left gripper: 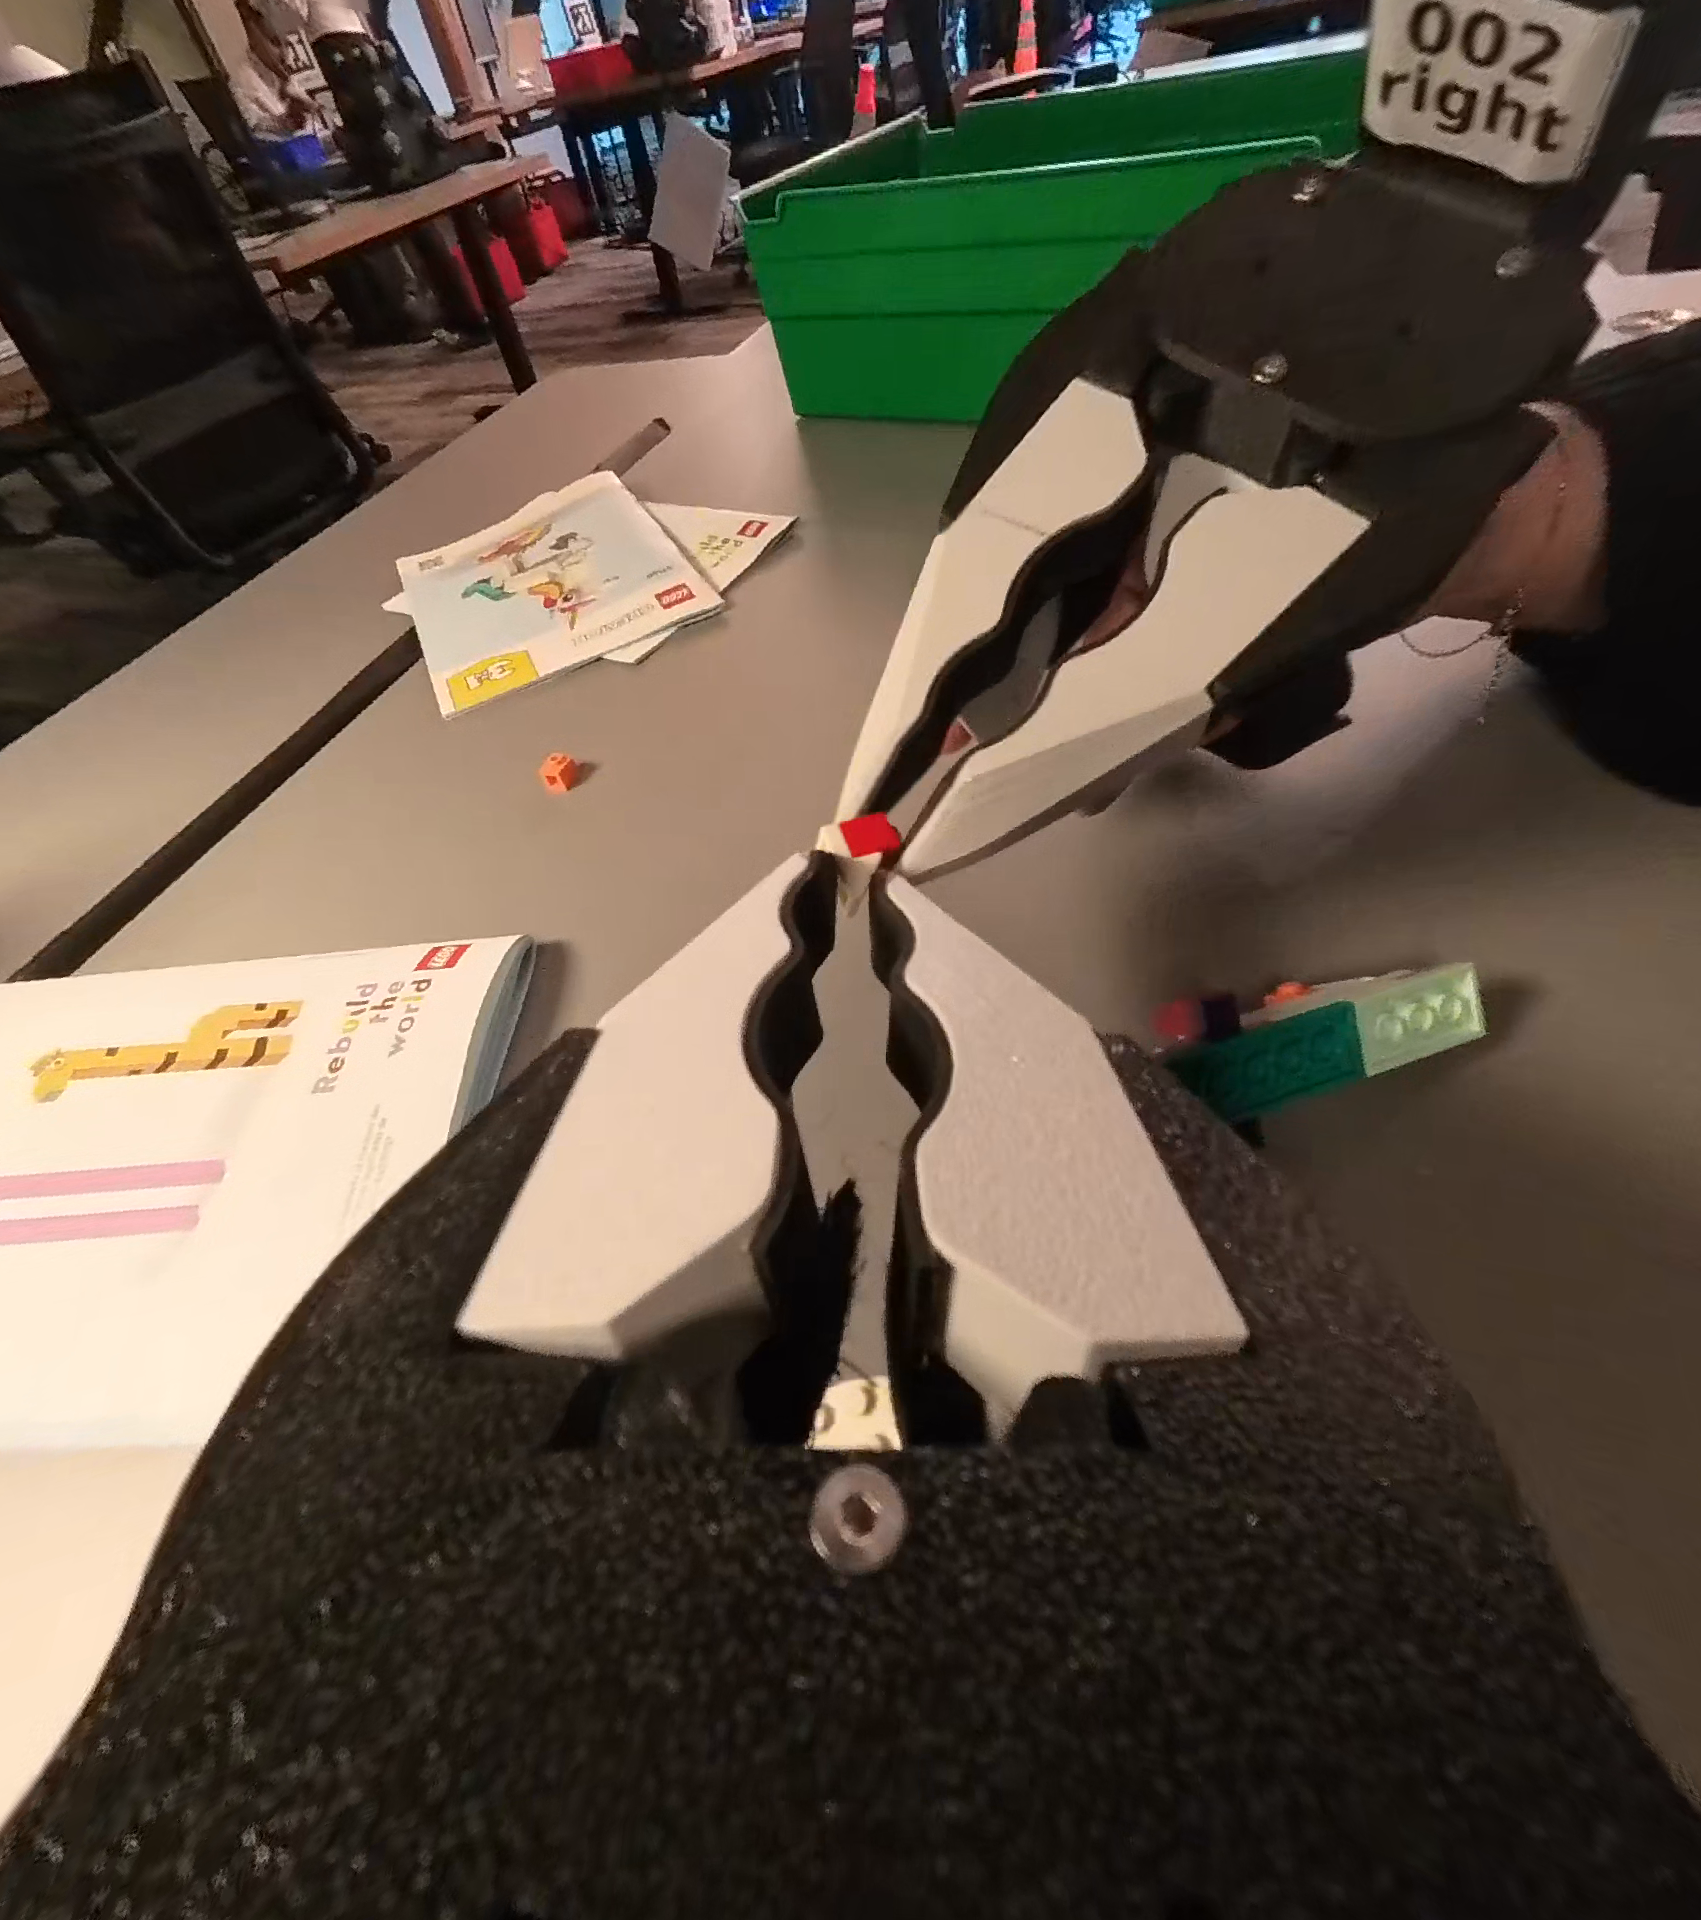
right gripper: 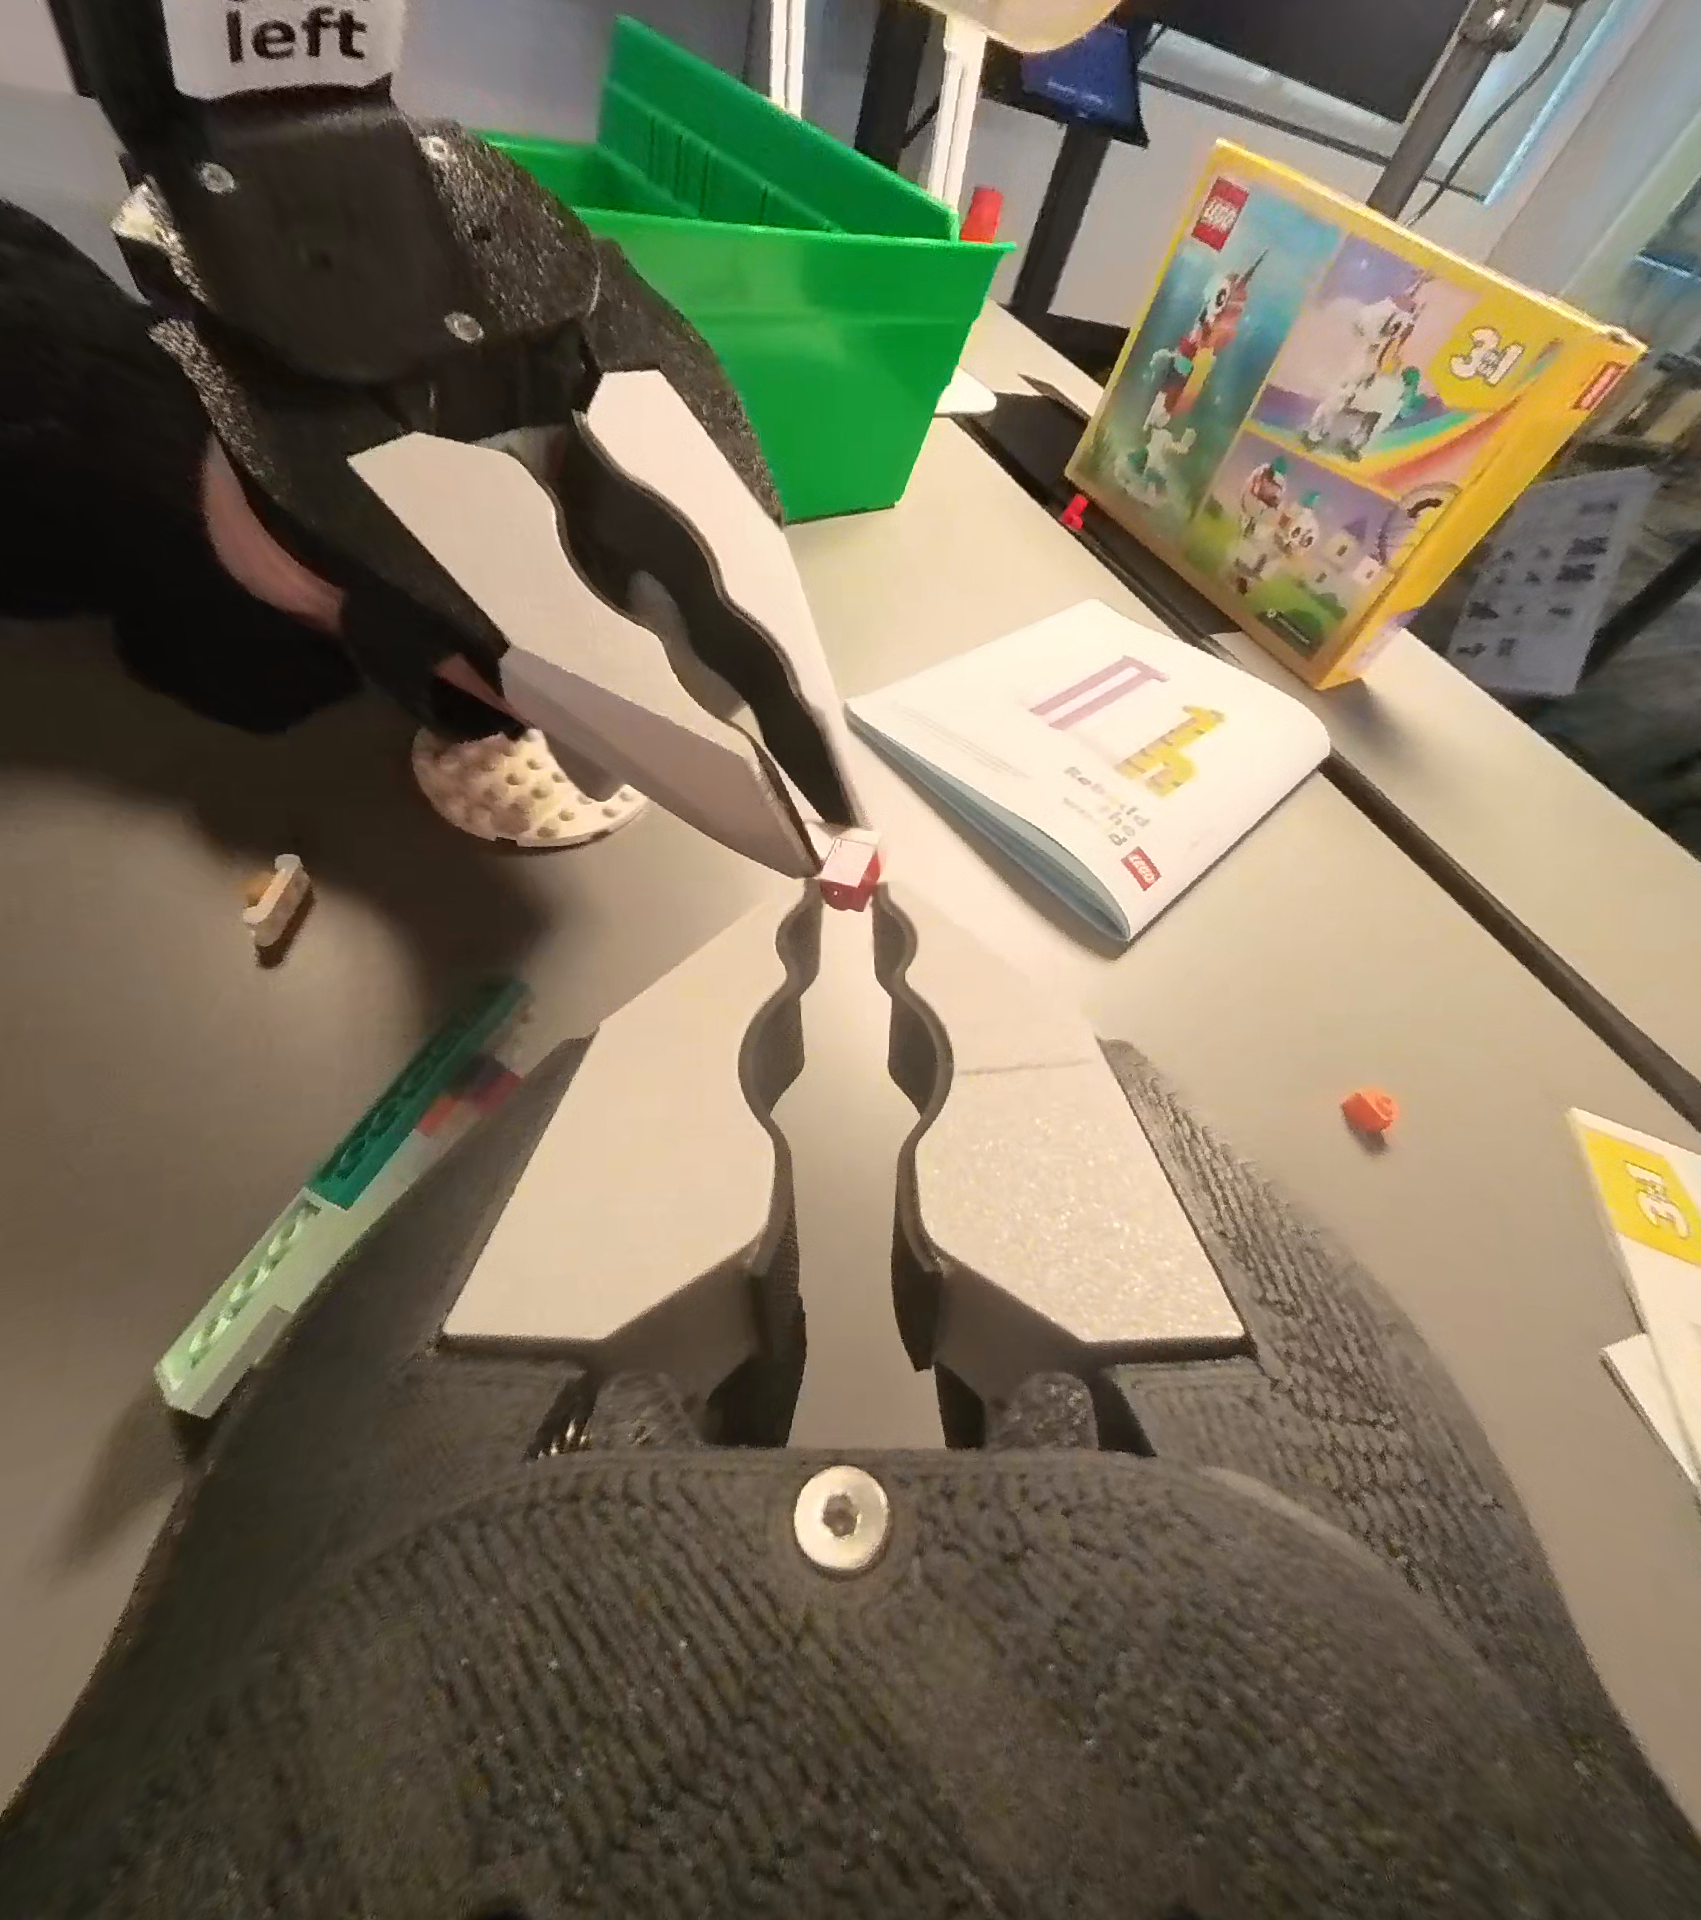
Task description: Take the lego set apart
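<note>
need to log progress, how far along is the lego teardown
Done: an orange piece, a tan piece and a round white plate lie loose on the table. In hand: both grippers, left and right, pinch one small red and white stack. Left: that stack, plus the green strip with pieces attached.

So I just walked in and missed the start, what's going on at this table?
A person is pulling Lego apart with two handheld claws. The left claw and the right claw meet tip to tip on one tiny red-and-white piece, each pinching one side of it just above the grey table. A green strip of joined plates lies off to the side, and a loose orange brick, booklets and a green bin sit around it.
</note>
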`<action>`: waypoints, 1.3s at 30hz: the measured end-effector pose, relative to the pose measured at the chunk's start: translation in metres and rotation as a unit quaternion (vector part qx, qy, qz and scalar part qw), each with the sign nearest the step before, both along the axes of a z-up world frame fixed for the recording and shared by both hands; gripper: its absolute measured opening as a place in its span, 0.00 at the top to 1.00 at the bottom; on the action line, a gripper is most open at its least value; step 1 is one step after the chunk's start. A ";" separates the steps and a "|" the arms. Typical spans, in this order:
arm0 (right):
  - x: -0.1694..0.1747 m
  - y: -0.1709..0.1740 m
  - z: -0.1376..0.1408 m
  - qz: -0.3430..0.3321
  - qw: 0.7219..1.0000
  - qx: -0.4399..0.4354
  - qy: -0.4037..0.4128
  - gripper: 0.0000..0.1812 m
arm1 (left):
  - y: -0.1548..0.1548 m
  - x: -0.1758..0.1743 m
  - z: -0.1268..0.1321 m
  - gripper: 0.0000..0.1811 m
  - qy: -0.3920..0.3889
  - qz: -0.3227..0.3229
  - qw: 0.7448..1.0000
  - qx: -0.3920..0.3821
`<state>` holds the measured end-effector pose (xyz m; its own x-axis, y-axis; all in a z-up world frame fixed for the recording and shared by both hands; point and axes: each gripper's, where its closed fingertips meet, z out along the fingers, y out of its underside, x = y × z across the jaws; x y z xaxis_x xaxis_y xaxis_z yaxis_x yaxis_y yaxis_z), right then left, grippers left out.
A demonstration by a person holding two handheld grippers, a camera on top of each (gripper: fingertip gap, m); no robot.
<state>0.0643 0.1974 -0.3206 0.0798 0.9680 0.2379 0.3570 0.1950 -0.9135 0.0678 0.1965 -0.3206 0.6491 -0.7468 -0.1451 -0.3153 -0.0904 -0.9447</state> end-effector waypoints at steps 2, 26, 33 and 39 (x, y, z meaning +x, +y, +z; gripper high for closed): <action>0.000 -0.002 0.000 0.006 1.000 0.000 0.001 0.96 | -0.002 0.000 0.000 0.97 0.005 -0.010 1.000 0.007; 0.011 0.021 -0.010 -0.033 0.953 0.291 -0.078 0.97 | 0.003 -0.017 -0.038 0.97 0.173 0.011 0.984 -0.038; 0.010 0.007 0.006 -0.008 0.909 0.417 -0.020 0.97 | -0.002 -0.007 -0.022 0.82 0.016 -0.008 0.992 -0.126; 0.005 -0.021 0.010 0.052 0.886 0.460 0.016 0.97 | -0.015 0.007 0.015 0.88 -0.145 -0.084 0.974 -0.153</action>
<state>0.0694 0.1761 -0.3108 0.0227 0.3687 0.9293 0.2713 0.8924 -0.3607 0.0744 0.1817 -0.3055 0.4946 -0.8256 0.2715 -0.0745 -0.3516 -0.9332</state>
